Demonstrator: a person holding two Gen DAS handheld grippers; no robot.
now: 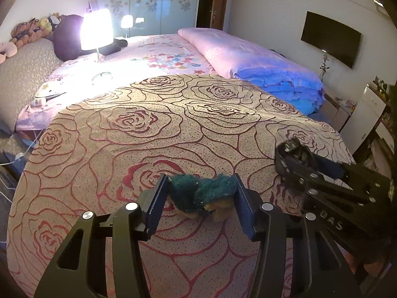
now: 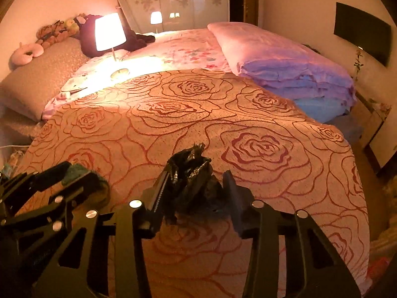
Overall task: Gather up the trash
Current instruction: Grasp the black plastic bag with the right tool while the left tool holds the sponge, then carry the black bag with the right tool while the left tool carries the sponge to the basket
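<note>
Left gripper point(image 1: 199, 193) jaws clamp a green sponge point(image 1: 202, 193); right gripper point(image 2: 196, 188), angled down, pinches a black bag point(image 2: 192, 171)

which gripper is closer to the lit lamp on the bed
Left. The lamp stands at the far left of the bed. The left gripper, holding the green sponge, sits on that side; the right gripper, around the black bag, is further right.

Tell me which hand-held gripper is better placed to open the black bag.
Right. The right hand-held gripper already has the crumpled black bag between its fingers. The left hand-held gripper is clamped on the green-and-yellow sponge, so it looks occupied.
</note>
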